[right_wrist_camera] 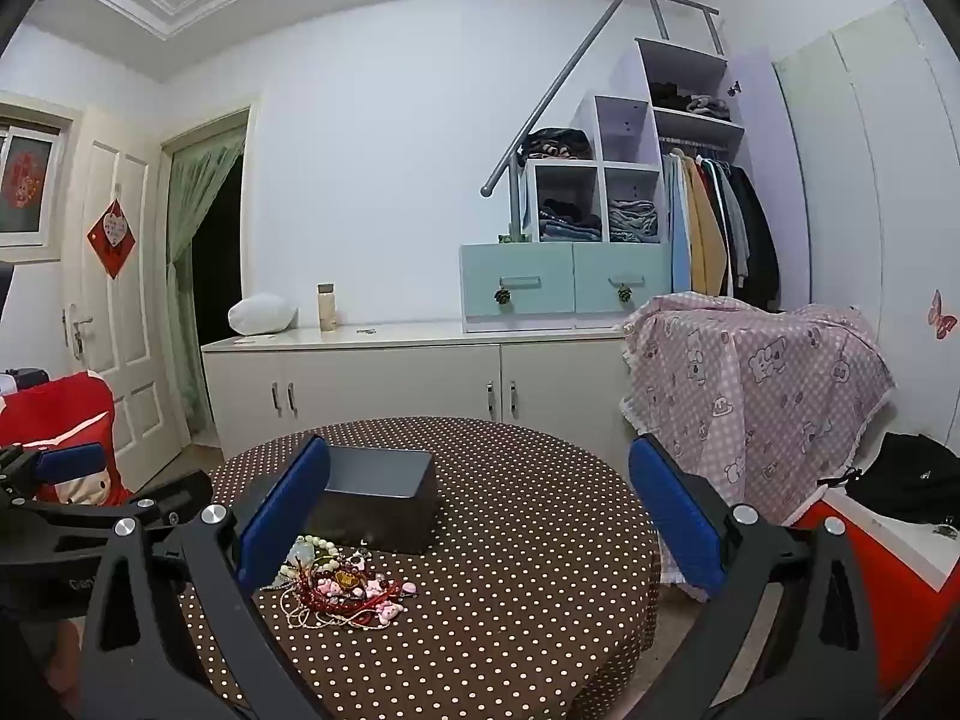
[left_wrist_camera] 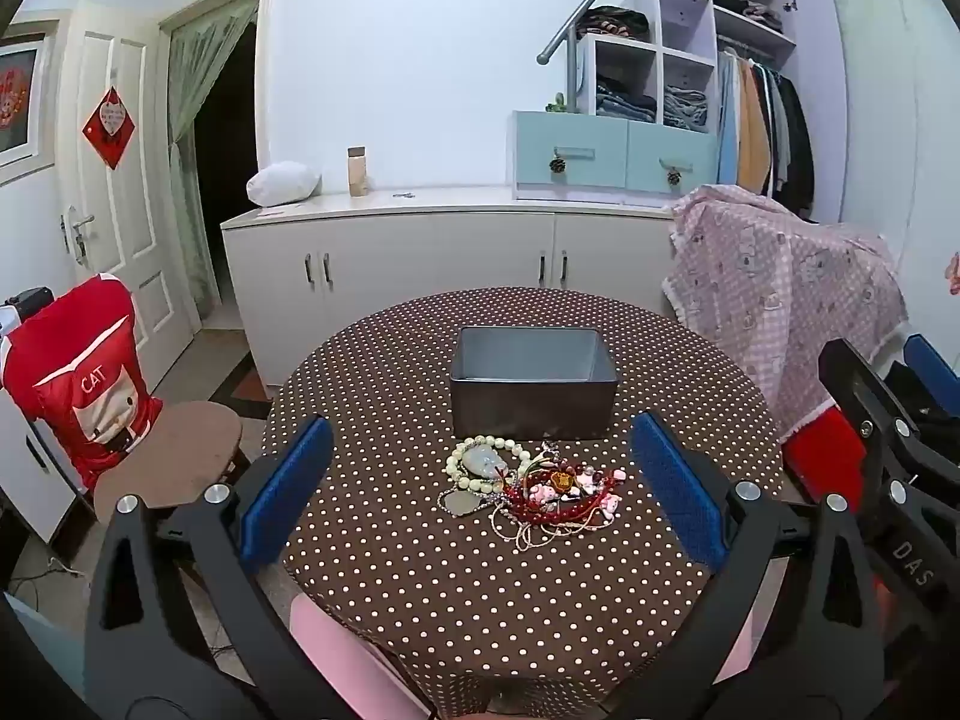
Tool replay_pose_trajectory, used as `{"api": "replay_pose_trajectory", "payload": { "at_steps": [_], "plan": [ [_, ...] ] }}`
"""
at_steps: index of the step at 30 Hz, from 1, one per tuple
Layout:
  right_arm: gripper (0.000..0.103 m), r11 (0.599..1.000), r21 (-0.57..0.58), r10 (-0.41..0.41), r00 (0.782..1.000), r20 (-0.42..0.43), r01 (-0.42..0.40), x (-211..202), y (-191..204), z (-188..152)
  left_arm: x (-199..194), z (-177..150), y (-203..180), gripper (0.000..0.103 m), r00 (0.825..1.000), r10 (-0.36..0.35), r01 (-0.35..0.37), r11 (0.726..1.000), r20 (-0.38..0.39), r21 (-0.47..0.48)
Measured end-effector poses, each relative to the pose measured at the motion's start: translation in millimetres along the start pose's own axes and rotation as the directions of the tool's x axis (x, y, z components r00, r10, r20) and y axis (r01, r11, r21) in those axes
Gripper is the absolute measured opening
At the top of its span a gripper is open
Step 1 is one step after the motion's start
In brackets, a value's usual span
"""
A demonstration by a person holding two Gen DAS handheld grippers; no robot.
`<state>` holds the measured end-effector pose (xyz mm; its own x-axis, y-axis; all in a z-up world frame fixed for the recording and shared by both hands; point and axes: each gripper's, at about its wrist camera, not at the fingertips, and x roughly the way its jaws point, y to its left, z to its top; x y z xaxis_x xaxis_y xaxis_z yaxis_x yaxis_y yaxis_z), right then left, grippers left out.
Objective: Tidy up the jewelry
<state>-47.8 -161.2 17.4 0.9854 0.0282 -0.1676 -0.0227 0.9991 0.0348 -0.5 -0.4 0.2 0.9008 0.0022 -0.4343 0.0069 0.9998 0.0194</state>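
Note:
A tangled pile of jewelry (left_wrist_camera: 531, 489) lies on the round table (left_wrist_camera: 420, 360) with a brown polka-dot cloth: pale bead bracelets, red strands, pink charms, thin chains. Just behind it stands an open dark grey box (left_wrist_camera: 533, 384), empty as far as I can see. My left gripper (left_wrist_camera: 483, 489) hovers near the table's front, wide open, its blue pads either side of the pile. In the right wrist view the pile (right_wrist_camera: 342, 588) and the box (right_wrist_camera: 378, 498) sit low left. My right gripper (right_wrist_camera: 480, 516) is open above the table's right half, holding nothing.
A chair with a red cover (left_wrist_camera: 84, 384) stands left of the table. A pink patterned cloth (left_wrist_camera: 780, 288) drapes furniture at the right. White cabinets (left_wrist_camera: 390, 264) line the back wall. A red and white box (right_wrist_camera: 888, 546) with a black bag sits far right.

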Motion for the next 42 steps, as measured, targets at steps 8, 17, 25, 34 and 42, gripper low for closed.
{"api": "replay_pose_trajectory", "payload": {
  "at_steps": [8, 17, 25, 34, 42],
  "plan": [
    [0.096, 1.0, 0.002, 0.004, 1.0, 0.001, -0.004, -0.6, -1.0, -1.1, -9.6, 2.1, -5.7, 0.098, 1.0, 0.0, 0.0, 1.0, 0.017, 0.0],
    [0.096, 1.0, 0.004, 0.003, 1.0, 0.007, -0.003, -3.5, -3.8, 0.3, -7.1, 2.4, -1.1, 0.098, 1.0, 0.001, -0.001, 1.0, 0.019, -0.003],
    [0.096, 1.0, 0.0, 0.007, 1.0, 0.008, -0.007, -2.3, 1.8, -1.6, -7.1, 2.9, -0.4, 0.098, 1.0, 0.002, -0.002, 1.0, 0.021, -0.003],
    [0.096, 1.0, 0.002, 0.007, 1.0, 0.008, -0.007, -2.4, 1.7, -1.1, -7.7, 3.3, -1.7, 0.098, 1.0, 0.003, -0.002, 1.0, 0.023, -0.002],
    [0.096, 1.0, 0.0, 0.007, 1.0, 0.007, -0.007, -1.2, 1.8, -2.3, -8.1, 3.5, -1.8, 0.098, 1.0, 0.003, -0.003, 1.0, 0.022, -0.002]
  ]
}}
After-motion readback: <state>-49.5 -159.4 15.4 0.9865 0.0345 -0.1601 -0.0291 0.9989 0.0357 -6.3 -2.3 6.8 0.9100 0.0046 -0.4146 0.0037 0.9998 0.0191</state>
